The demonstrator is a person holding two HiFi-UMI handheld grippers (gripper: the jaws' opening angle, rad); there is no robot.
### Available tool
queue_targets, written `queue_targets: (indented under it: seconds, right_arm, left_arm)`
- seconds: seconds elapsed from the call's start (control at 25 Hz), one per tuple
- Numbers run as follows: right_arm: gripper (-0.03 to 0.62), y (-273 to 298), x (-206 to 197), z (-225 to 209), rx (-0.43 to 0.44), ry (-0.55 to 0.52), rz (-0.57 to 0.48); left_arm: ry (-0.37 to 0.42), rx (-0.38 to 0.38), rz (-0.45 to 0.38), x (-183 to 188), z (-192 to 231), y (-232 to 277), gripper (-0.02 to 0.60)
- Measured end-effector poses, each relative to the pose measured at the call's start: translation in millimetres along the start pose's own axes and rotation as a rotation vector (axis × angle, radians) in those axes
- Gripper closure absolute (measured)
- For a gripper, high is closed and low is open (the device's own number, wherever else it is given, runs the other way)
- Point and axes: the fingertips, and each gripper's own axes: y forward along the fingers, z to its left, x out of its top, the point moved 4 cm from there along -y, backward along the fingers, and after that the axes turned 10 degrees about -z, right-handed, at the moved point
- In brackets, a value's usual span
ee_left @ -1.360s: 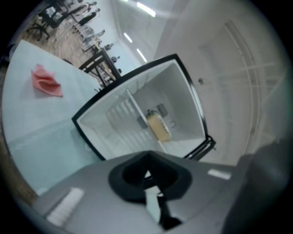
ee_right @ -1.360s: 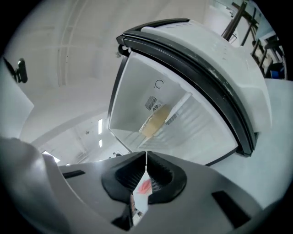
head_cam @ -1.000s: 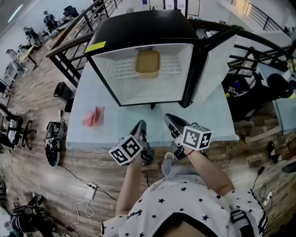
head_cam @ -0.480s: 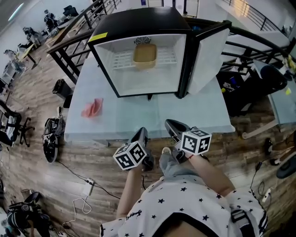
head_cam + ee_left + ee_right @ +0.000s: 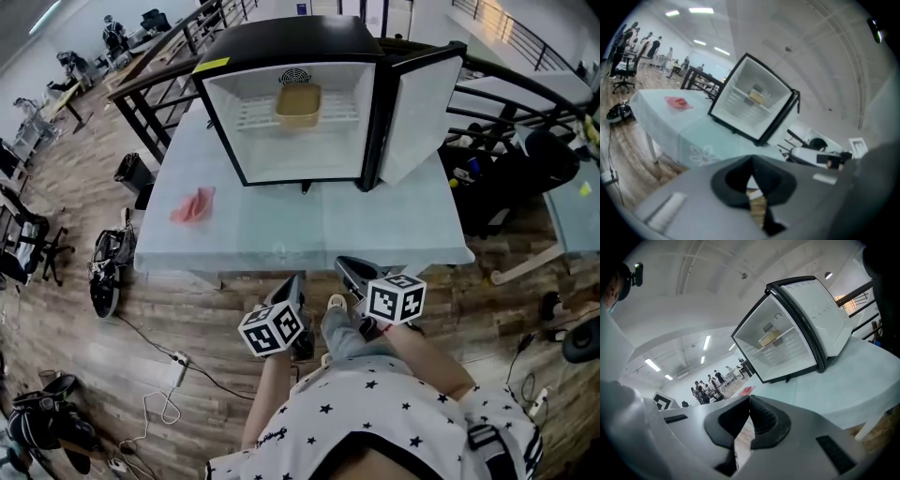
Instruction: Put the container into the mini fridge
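Open hall, wood floor; pale table standing mid-scene. One fridge sitting on table's far part, one door standing open to right. One container resting on wire shelf inside fridge, up high. One pink cloth lying at table's left. Two grippers hovering off near edge: left gripper, right gripper, jaws of both pressing together, gripping nothing. People far left showing too small to count.

surface: table | on it: open mini fridge, pink cloth apart
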Motion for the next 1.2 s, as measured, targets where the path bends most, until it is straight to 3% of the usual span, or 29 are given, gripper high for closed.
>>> queue_targets:
  seconds: [0.48, 1.2]
  right_arm:
    - [0.572, -29, -28, 12, 0.022, 0.003, 0.03]
    - [0.572, -32, -34, 15, 0.028, -0.004, 0.039]
  left_arm:
    - [0.014, 0.023, 0.027, -30, -5, -35, 0.575]
    - [0.024, 0.028, 0.031, -30, -6, -38, 0.575]
